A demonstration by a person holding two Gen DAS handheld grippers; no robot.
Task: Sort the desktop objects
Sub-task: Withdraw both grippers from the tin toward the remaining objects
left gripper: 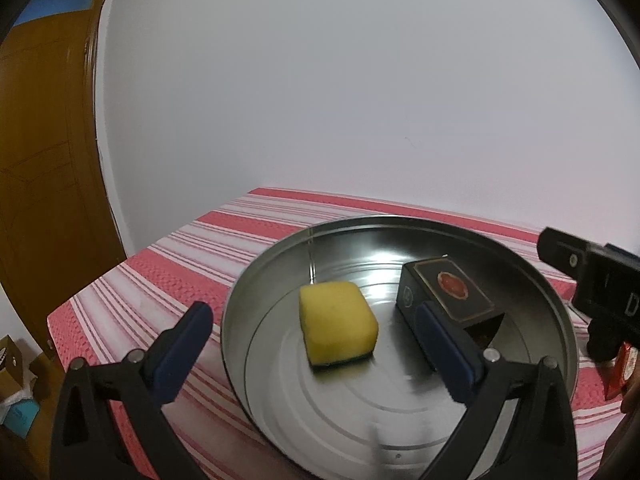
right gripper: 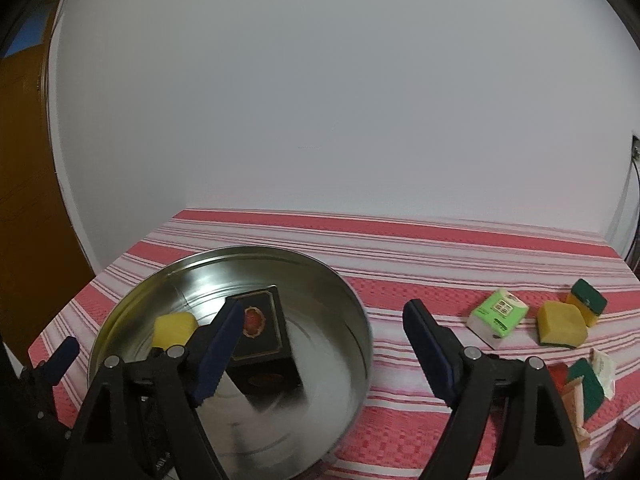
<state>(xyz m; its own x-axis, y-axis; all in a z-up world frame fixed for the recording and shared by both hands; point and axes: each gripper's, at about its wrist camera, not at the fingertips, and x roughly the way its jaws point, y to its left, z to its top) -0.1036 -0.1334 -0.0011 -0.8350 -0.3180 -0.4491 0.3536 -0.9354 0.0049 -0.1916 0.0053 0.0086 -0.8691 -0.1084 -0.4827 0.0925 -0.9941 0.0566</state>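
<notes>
A round metal tray [left gripper: 400,432] sits on the red striped tablecloth. In it lie a yellow sponge [left gripper: 338,326] and a black box [left gripper: 450,294] with a red emblem. My left gripper [left gripper: 316,344] is open and empty, its fingers spread either side of the sponge, above the tray. In the right wrist view the tray [right gripper: 344,280], the sponge [right gripper: 174,330] and the box [right gripper: 260,336] show too. My right gripper [right gripper: 324,340] is open and empty over the tray's right rim, the box just by its left finger.
To the right of the tray lie a green tissue pack [right gripper: 498,316], two yellow-green sponges [right gripper: 560,324] [right gripper: 588,306] and several sachets [right gripper: 588,384]. A white wall stands behind the table. A wooden door [left gripper: 48,160] is at the left.
</notes>
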